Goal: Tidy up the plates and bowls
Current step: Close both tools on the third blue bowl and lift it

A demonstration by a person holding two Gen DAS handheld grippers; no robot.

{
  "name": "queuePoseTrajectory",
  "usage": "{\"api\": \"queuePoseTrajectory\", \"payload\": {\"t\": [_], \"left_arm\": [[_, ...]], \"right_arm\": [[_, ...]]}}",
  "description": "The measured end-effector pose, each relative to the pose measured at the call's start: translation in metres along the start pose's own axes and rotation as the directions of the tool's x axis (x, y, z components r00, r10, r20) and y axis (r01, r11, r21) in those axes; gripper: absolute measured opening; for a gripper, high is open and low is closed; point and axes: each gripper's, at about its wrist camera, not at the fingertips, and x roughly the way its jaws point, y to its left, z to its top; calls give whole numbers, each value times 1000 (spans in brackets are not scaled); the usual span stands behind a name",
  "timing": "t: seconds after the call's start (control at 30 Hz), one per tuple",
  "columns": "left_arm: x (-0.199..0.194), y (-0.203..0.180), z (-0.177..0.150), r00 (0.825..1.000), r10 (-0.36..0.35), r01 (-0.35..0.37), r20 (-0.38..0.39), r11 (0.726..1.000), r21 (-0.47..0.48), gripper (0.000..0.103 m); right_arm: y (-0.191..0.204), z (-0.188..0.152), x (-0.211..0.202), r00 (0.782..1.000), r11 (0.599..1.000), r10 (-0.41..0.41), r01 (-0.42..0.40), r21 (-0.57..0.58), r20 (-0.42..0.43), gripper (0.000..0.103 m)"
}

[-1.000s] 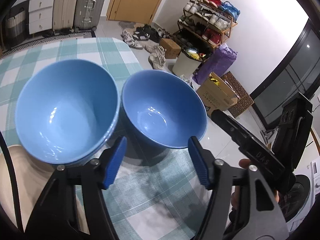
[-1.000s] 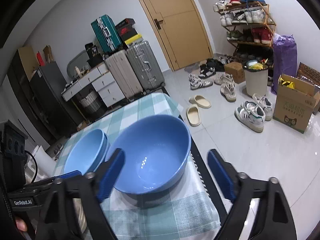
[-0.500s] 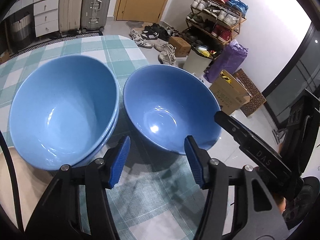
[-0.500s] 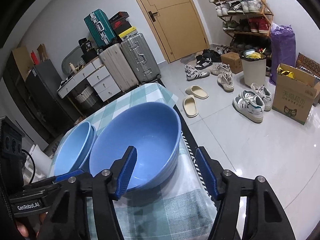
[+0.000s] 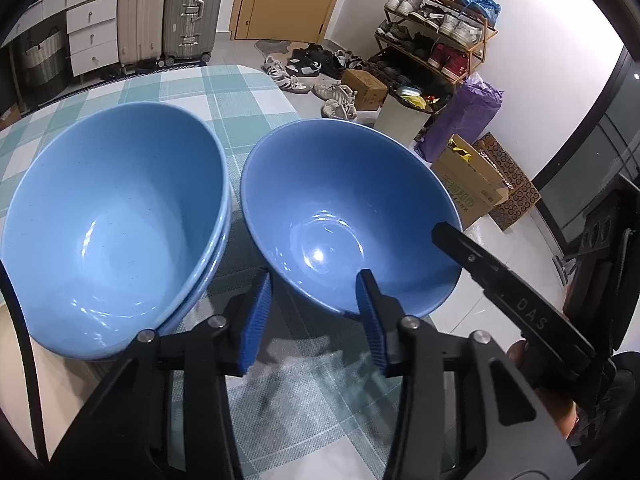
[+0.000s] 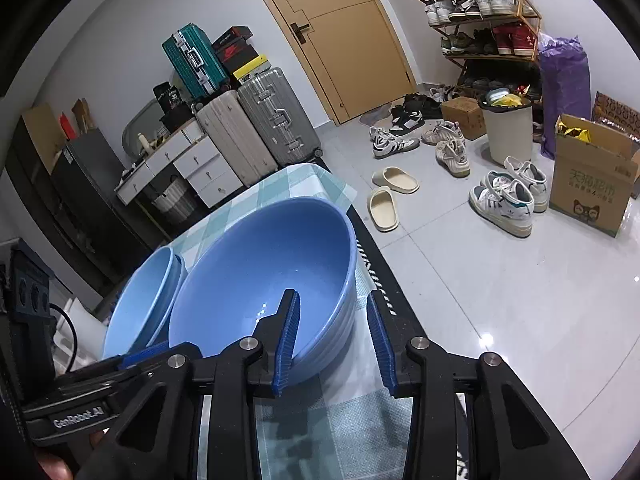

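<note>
Close in: two grippers on one single blue bowl (image 5: 340, 208), which sits on the checked tablecloth (image 5: 224, 92) near the table's edge, just beside a stack of blue bowls (image 5: 108, 220). Left gripper (image 5: 312, 312) straddles the near rim, one pad outside, one inside; jaws closing, pads not yet seen pressing the wall. Right gripper (image 6: 332, 340) straddles the rim on the bowl's other side, inner pad over the basin, outer pad clear of the wall; jaws closing too. Shoe rack (image 6: 480, 12) and suitcases (image 6: 256, 128) stand on the floor beyond.
</note>
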Motion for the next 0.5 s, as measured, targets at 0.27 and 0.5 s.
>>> {"api": "queuePoseTrajectory", "payload": {"t": [0.27,0.5], "left_arm": [[2,0,1,1000,13,-13,15,1000,17,34],[0,-6,1,999,38,-39,24,998,46,34]], "right_arm": [[-1,1,2,1000,1000,5,-5,-15,20,24],[3,0,1,1000,998,-17,19,-57,23,24]]}}
